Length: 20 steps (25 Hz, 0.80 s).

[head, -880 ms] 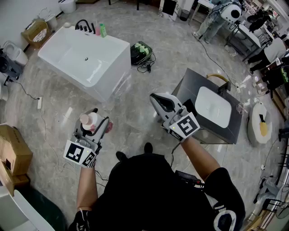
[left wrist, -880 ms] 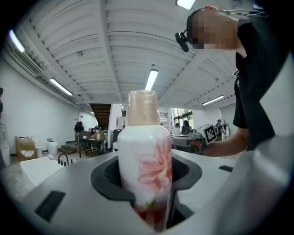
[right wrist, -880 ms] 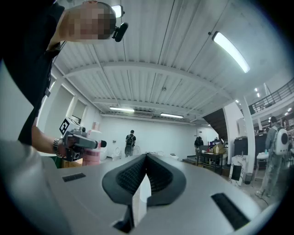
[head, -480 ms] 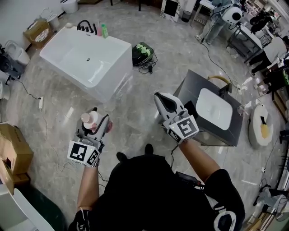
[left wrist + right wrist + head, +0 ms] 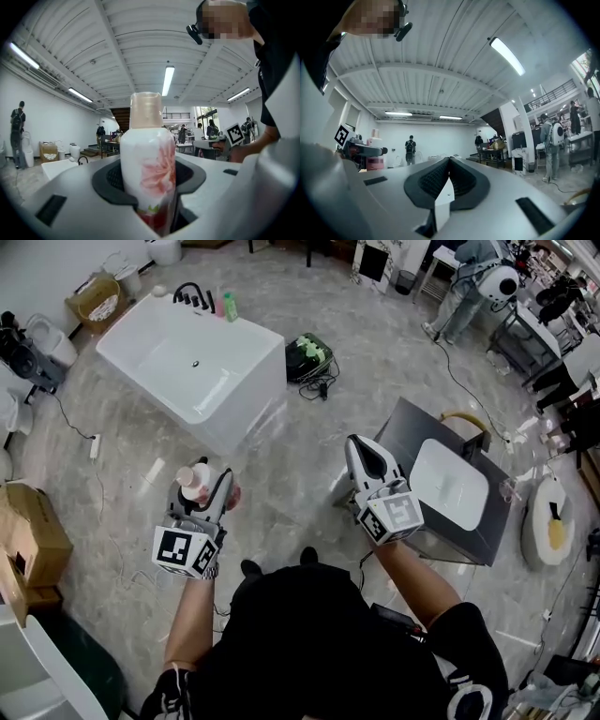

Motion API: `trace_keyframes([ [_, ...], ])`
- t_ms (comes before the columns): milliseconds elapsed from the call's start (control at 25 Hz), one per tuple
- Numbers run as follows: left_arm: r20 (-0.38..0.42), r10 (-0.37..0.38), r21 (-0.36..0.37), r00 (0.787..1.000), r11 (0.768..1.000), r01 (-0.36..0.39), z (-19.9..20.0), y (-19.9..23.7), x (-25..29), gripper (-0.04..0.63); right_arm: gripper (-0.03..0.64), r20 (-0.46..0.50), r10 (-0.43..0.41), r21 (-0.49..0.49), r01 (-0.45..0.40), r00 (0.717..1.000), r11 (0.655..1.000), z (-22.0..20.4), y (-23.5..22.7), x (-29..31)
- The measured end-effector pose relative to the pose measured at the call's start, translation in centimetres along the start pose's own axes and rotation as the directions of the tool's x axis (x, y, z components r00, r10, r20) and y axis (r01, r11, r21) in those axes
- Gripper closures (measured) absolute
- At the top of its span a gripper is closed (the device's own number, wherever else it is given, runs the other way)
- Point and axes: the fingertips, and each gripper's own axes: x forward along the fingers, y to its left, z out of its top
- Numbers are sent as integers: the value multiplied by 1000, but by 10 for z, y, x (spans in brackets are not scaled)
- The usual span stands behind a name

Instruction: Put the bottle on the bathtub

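Note:
A white bottle [image 5: 196, 480] with a pink flower print and a pale cap stands upright between the jaws of my left gripper [image 5: 200, 491], which is shut on it. In the left gripper view the bottle [image 5: 147, 164] fills the middle, clamped at its base. The white bathtub [image 5: 246, 352] stands on the floor ahead and to the left, well beyond the bottle. My right gripper [image 5: 367, 454] is held to the right over the floor, jaws shut with nothing between them; its closed dark pads [image 5: 447, 180] meet in the right gripper view.
A black faucet [image 5: 190, 292] and small pink and green bottles [image 5: 225, 305] sit at the tub's far rim. A grey cabinet with a white basin [image 5: 451, 482] stands right. A green bag [image 5: 308, 355] with cables lies beyond the tub. Cardboard boxes [image 5: 33, 540] sit left.
The view has shifted: the tub and cabinet now lie a little lower and rightward in frame. Both grippers moved slightly right and down with it, the bottle still held.

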Motion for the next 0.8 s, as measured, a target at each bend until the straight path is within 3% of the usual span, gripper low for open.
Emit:
trace_keyframes([
  [160, -5, 41, -7, 999, 999, -41, -5, -11, 27, 387, 609, -41, -27, -1, 27, 999, 1000, -12, -37, -5],
  [480, -32, 28, -13, 999, 999, -29, -16, -11, 79, 387, 609, -75, -37, -11, 36, 997, 999, -23, -83, 15],
  [800, -46, 23, -32, 999, 999, -24, -36, 55, 149, 387, 609, -103, -59, -7, 59, 993, 998, -46, -116, 89],
])
